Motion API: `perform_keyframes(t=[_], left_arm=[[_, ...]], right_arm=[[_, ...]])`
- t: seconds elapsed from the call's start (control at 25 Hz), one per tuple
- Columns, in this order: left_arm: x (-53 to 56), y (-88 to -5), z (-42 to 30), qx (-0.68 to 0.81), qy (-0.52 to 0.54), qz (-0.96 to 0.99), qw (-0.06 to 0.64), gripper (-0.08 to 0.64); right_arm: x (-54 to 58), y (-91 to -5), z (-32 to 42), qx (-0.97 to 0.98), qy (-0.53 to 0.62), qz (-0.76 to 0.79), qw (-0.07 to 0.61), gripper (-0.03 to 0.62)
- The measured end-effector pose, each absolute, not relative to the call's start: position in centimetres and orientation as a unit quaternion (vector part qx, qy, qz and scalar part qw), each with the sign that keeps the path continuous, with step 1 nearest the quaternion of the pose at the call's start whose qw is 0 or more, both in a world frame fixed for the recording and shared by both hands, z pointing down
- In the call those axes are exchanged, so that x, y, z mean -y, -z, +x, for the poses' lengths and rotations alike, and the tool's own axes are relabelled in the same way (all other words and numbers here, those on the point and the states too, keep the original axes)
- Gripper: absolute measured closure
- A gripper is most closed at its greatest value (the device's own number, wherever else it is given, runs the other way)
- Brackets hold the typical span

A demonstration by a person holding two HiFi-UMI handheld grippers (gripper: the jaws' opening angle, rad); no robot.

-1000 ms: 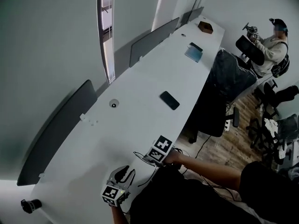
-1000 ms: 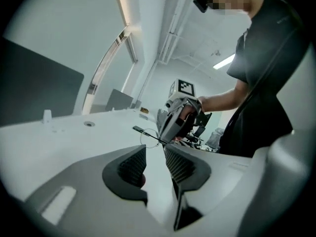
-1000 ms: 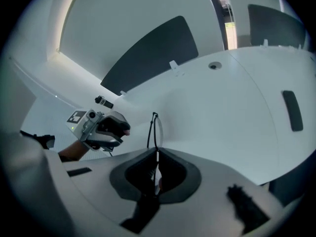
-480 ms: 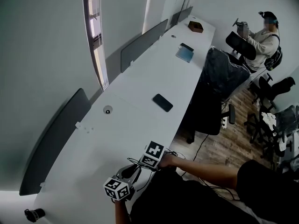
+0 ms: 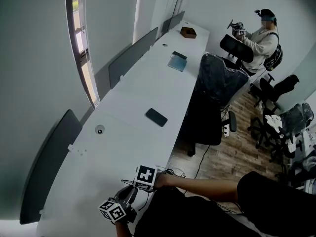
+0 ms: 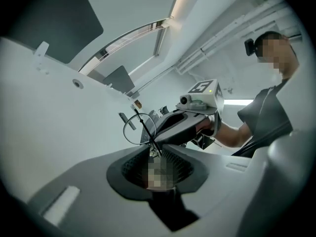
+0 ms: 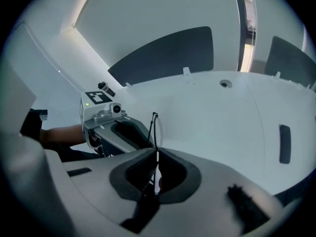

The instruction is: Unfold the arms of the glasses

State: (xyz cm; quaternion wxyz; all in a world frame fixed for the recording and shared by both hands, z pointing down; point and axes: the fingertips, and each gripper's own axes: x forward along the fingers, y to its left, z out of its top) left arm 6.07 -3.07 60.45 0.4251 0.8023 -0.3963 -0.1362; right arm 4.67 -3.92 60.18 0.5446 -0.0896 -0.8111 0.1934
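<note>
Left tongs [image 6: 154, 153] rolled and have just been closing on the arm of the glasses [image 6: 139, 129]. Right tongs [image 7: 157, 154] clamp the frame, directly opposite.

Left tool [image 6: 156, 151] just clamped, right tool [image 7: 157, 151] clamped

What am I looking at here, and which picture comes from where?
No robot here: a person holds the left gripper and the right gripper, two-jaw tools, one per hand. The wide picture comes from a camera on the person's head, looking down. The other two cameras ride on the grippers, looking along their jaws. On the long white desk lie a flat black phone, a blue-grey pad and a small brown box. Both grippers pinch thin wire-framed round glasses; the left jaws have just been closing on the frame.
</note>
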Motion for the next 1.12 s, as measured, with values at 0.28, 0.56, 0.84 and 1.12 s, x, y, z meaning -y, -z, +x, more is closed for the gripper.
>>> perform_keyframes(t=[0.28, 0.56, 0.84, 1.12], left_arm=[[3.6, -60.5, 6.3, 0.389, 0.162, 0.792, 0.443, 0.535], [2.8, -61.3, 6.7, 0.371, 0.150, 0.790, 0.464, 0.543], [1.6, -61.4, 6.1, 0.352, 0.147, 0.786, 0.487, 0.543], [0.7, -61.8, 5.0, 0.353, 0.147, 0.778, 0.498, 0.548]], right_arm=[[4.4, -60.2, 4.8, 0.812, -0.184, -0.091, 0.547, 0.574], [3.7, -60.6, 5.3, 0.806, -0.168, -0.119, 0.555, 0.572], [4.3, -60.6, 4.9, 0.797, -0.118, -0.159, 0.570, 0.574], [4.8, -60.6, 5.3, 0.763, -0.050, -0.220, 0.606, 0.574]])
